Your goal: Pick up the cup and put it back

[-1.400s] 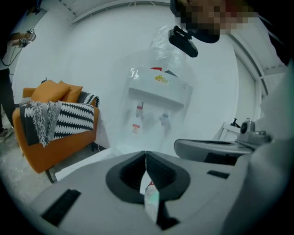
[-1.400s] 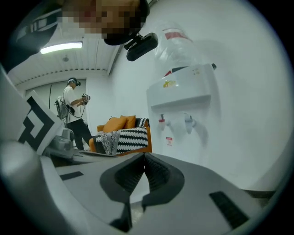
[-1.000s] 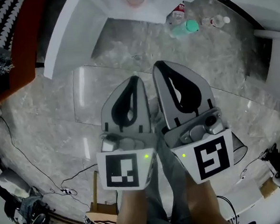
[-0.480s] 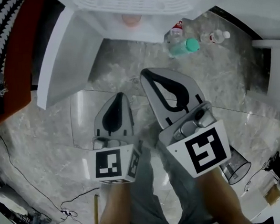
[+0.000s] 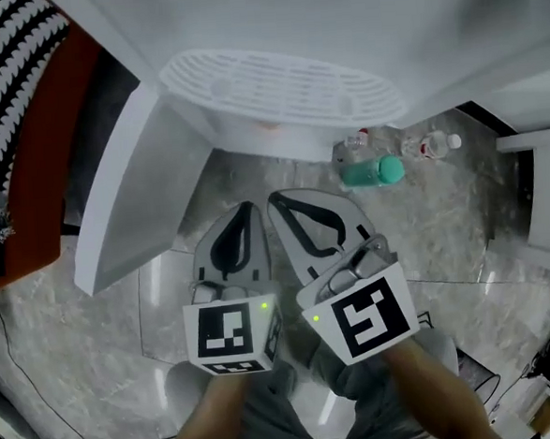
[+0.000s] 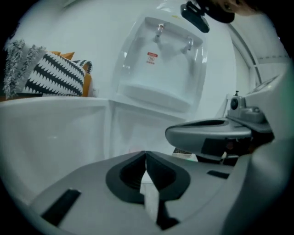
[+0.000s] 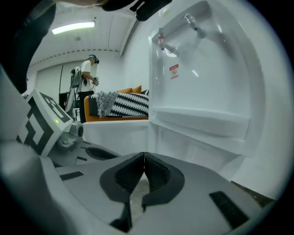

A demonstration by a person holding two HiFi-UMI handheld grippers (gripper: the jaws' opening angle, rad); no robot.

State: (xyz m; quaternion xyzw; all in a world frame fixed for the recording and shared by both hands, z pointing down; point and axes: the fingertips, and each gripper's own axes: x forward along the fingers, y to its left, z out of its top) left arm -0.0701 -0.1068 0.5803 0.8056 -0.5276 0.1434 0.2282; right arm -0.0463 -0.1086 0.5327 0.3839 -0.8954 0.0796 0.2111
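Observation:
A white water dispenser (image 5: 275, 92) stands in front of me, its grilled drip tray (image 5: 284, 84) above an open recess. A faint pinkish thing (image 5: 266, 124) shows in that recess; I cannot tell whether it is the cup. My left gripper (image 5: 246, 207) and right gripper (image 5: 275, 198) hang side by side just before the dispenser's base, both shut with nothing between the jaws. The left gripper view shows its tips (image 6: 145, 153) touching, with the taps (image 6: 174, 39) high above. In the right gripper view the tips (image 7: 144, 156) also meet.
A green-capped bottle (image 5: 373, 171) and a clear bottle (image 5: 429, 144) lie on the marble floor (image 5: 94, 320) right of the dispenser. A striped cushion (image 5: 11, 73) on an orange sofa is at the left. A person (image 7: 87, 69) stands far off.
The view has lifted, so the drip tray now shows. Both grippers have drawn lower in the picture and closer together, still shut.

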